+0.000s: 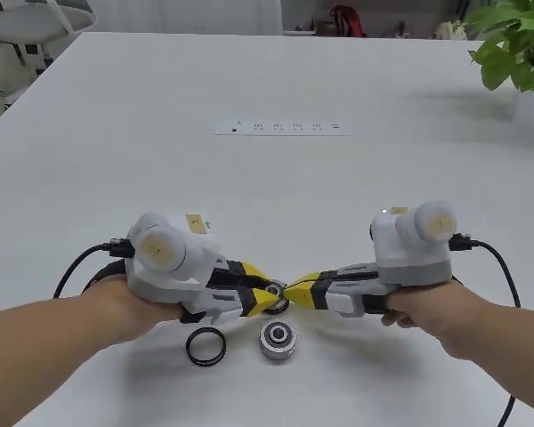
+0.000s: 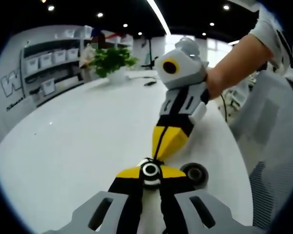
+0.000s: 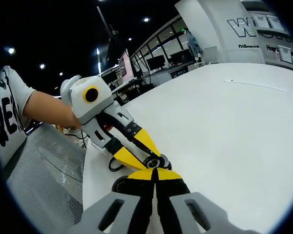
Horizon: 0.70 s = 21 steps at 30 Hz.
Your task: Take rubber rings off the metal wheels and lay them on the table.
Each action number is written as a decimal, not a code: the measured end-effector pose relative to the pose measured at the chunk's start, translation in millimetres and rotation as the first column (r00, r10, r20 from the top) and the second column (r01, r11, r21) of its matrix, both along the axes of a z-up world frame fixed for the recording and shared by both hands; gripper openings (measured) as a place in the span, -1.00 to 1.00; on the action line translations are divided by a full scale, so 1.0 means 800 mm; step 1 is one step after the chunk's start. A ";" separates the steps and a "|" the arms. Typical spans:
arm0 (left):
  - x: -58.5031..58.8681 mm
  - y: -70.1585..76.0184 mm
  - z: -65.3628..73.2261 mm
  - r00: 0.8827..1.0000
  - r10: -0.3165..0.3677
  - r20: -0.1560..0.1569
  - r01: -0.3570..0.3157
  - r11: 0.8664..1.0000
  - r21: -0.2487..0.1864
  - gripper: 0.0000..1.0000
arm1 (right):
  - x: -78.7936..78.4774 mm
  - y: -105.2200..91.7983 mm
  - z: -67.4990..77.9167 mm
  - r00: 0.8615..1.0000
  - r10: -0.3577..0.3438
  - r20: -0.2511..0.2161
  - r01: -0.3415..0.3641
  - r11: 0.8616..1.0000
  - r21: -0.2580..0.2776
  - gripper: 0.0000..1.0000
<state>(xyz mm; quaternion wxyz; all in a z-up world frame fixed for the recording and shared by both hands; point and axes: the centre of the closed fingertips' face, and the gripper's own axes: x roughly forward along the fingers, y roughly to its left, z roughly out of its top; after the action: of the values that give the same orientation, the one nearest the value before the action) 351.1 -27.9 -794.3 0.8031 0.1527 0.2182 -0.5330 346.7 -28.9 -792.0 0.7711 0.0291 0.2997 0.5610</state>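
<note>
One wheel half hidden between yellow jaws

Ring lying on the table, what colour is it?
The ring is black; the head view shows it best.

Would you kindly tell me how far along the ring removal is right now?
Done: one rubber ring lies loose on the table beside a wheel that looks bare. In hand: the left gripper clamps a second wheel while the right gripper pinches at its rim. Left: pulling that ring free and laying it down.
</note>
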 end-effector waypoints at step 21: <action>-0.001 -0.002 0.000 1.000 -0.005 0.000 0.005 1.000 -0.006 -0.76 | -0.013 0.009 0.022 0.999 0.028 -0.046 -0.023 0.994 0.103 -1.00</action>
<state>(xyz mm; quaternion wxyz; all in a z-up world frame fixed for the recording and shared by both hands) 350.2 -29.3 -794.4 0.8023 0.1506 0.2161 -0.5356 336.6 -21.3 -774.8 0.7539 0.0781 0.2890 0.5848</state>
